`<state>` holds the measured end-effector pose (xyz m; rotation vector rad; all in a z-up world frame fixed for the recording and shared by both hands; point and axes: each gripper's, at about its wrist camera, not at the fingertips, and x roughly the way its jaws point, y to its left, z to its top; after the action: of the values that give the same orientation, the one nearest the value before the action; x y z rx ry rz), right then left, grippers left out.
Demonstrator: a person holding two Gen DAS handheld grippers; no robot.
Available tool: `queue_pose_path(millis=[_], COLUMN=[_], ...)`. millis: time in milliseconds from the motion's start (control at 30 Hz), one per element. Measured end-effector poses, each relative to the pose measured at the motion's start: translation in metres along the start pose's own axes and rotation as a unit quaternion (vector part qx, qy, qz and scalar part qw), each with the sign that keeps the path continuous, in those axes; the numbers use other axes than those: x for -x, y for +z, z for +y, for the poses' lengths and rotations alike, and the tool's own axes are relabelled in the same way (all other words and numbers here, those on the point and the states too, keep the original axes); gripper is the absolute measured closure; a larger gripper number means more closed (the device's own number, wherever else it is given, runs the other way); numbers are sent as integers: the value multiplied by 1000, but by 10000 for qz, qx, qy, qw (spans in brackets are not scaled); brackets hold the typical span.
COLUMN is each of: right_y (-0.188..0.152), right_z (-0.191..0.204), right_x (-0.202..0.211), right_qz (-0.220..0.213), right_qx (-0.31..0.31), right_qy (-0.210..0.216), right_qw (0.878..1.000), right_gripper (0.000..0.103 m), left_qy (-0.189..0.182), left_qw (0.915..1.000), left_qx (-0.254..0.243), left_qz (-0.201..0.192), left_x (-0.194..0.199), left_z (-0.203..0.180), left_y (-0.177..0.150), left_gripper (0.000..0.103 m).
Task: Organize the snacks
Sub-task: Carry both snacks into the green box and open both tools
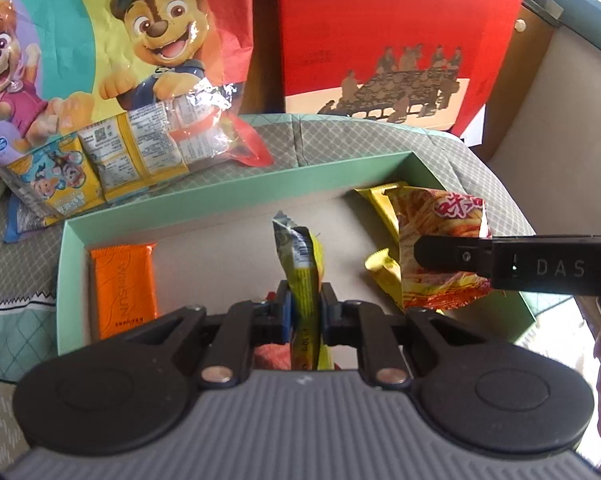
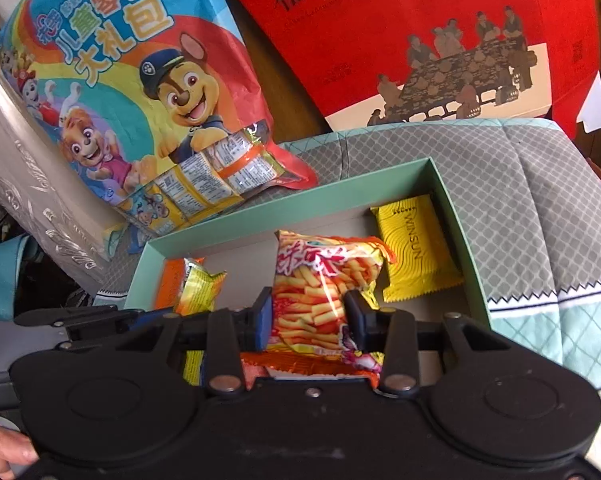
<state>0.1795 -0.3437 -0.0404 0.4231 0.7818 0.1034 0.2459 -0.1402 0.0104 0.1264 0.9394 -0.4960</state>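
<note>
A slim yellow snack packet [image 1: 300, 268], clenched in the left tool [image 1: 303, 312], and a red-orange bag of snack sticks [image 2: 320, 292], grasped by the right tool [image 2: 308, 320], hang over a shallow green box [image 1: 236, 192] on a quilted cover [image 2: 520, 200]. An orange packet [image 1: 124, 288] and a yellow packet [image 2: 416, 248] already lie inside. The job looks partly done: a large cartoon snack bag [image 1: 100, 80] still waits behind the box, beside a red gift box [image 1: 400, 40].

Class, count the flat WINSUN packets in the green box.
2: the orange WINSUN packet lies at the box's left end, the yellow WINSUN packet in its far right corner. Held bags may hide others.
</note>
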Motion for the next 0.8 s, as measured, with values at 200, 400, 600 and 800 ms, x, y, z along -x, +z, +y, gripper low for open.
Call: queue_pose_path(millis=[200, 400, 600, 800], right_y=[28, 39, 44, 40], right_z=[-10, -19, -21, -23], right_x=[-45, -73, -72, -59], right_qz=[176, 243, -76, -146], right_qx=[-37, 16, -60, -111], right_qy=[-2, -30, -147, -164], right_qw=[9998, 9997, 9998, 9997], right_gripper=[66, 65, 8, 0], left_qy=[53, 114, 554, 634], left_qw=[9999, 9994, 9973, 9974], left_qx=[156, 309, 491, 340], left_qz=[42, 97, 6, 51], left_x=[-34, -61, -75, -65], left_z=[7, 7, 5, 4], left_y=[25, 39, 42, 34], left_gripper=[90, 89, 23, 12])
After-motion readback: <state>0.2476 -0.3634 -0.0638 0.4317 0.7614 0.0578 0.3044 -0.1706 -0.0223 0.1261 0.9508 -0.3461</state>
